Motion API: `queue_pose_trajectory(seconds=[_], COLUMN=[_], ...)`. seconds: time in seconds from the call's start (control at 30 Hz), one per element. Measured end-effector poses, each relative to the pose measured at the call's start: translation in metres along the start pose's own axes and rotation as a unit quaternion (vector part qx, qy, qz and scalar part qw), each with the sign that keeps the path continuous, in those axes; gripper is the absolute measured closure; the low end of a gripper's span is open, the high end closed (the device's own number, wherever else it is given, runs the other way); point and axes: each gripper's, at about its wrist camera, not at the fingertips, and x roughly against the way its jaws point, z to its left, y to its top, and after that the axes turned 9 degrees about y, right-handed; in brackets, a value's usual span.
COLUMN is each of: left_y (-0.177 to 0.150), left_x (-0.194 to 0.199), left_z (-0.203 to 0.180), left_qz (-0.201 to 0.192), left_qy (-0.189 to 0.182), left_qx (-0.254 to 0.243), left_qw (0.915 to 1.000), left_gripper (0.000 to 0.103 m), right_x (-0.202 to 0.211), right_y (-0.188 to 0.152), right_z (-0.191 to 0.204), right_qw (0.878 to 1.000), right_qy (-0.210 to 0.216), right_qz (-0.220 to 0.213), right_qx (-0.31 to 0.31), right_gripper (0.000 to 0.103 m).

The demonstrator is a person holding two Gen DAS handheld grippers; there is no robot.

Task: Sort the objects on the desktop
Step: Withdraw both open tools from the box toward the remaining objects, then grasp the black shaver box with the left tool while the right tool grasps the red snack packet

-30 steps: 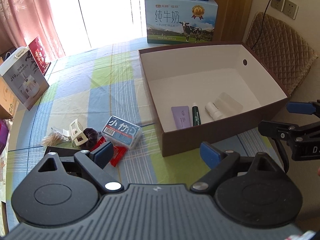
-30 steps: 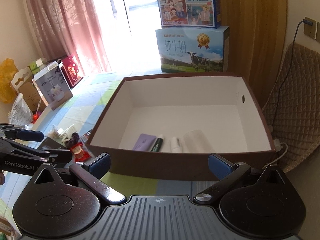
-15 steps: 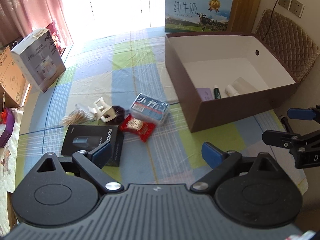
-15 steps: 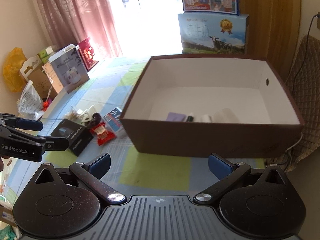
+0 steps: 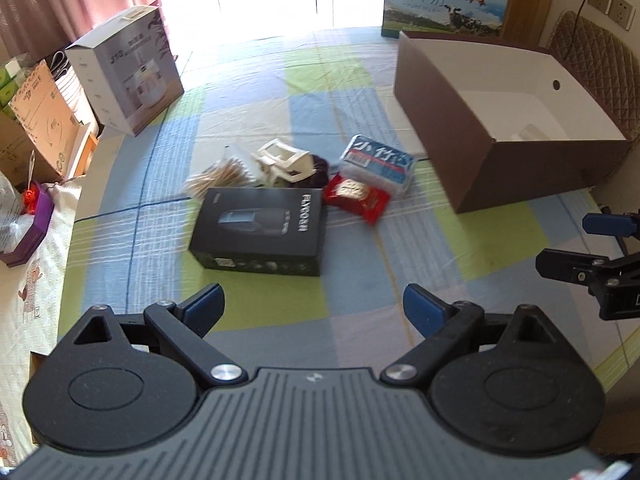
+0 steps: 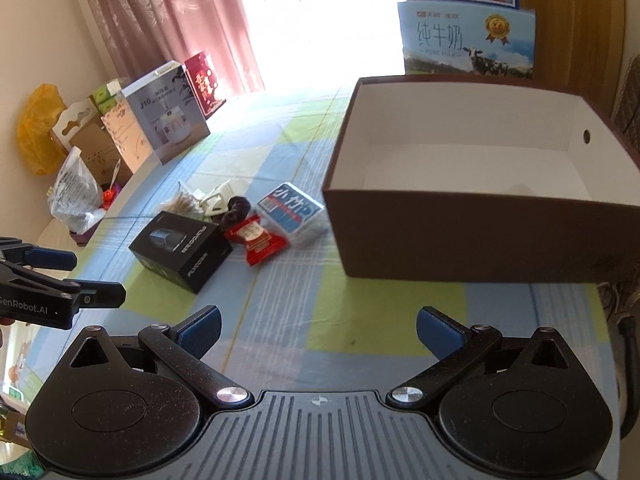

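A brown box with a white inside (image 5: 504,160) (image 6: 460,236) stands at the right on the checked cloth. To its left lies a cluster: a black carton (image 5: 260,230) (image 6: 184,248), a red packet (image 5: 356,196) (image 6: 256,240), a blue-and-white tissue pack (image 5: 378,162) (image 6: 292,212), a cream hair claw (image 5: 284,160) (image 6: 218,200), a dark scrunchie (image 5: 320,166) (image 6: 236,210) and cotton swabs (image 5: 218,174). My left gripper (image 5: 314,308) is open above the near cloth, short of the carton. My right gripper (image 6: 318,330) is open in front of the box. Neither holds anything.
A grey appliance box (image 5: 124,68) (image 6: 166,112) stands at the far left, with cartons and bags beside it off the table edge. Milk cartons (image 5: 444,2) (image 6: 468,40) stand behind the brown box. A quilted chair (image 5: 596,64) is at the right.
Both grippers have pulled back and swung left from the brown box, so the cluster of loose items now sits in the middle of both views. Both stayed open.
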Motion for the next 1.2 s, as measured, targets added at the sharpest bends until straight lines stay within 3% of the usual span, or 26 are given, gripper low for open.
queue_pose_trajectory(seconds=[0.27, 0.7, 0.87, 1.2], left_y=[-0.005, 0.0, 0.02, 0.08], left_x=[-0.013, -0.051, -0.072, -0.138], left_z=[0.028, 0.045, 0.045, 0.035], left_qz=[-0.003, 0.005, 0.004, 0.035], left_qy=[0.004, -0.028, -0.025, 0.001], left_qx=[0.001, -0.025, -0.03, 0.014], left_qw=[1.0, 0.9993, 0.9992, 0.9993], left_gripper=[0.009, 0.008, 0.008, 0.008], right_x=[-0.028, -0.057, -0.059, -0.059], right_y=[-0.004, -0.007, -0.007, -0.005], right_z=[0.018, 0.014, 0.004, -0.016], right_qw=[1.0, 0.996, 0.993, 0.987], right_qy=[-0.008, -0.051, -0.071, -0.098], right_qz=[0.014, 0.022, 0.022, 0.026], right_qx=[-0.02, -0.072, -0.094, -0.126], right_gripper=[0.002, 0.002, 0.002, 0.002])
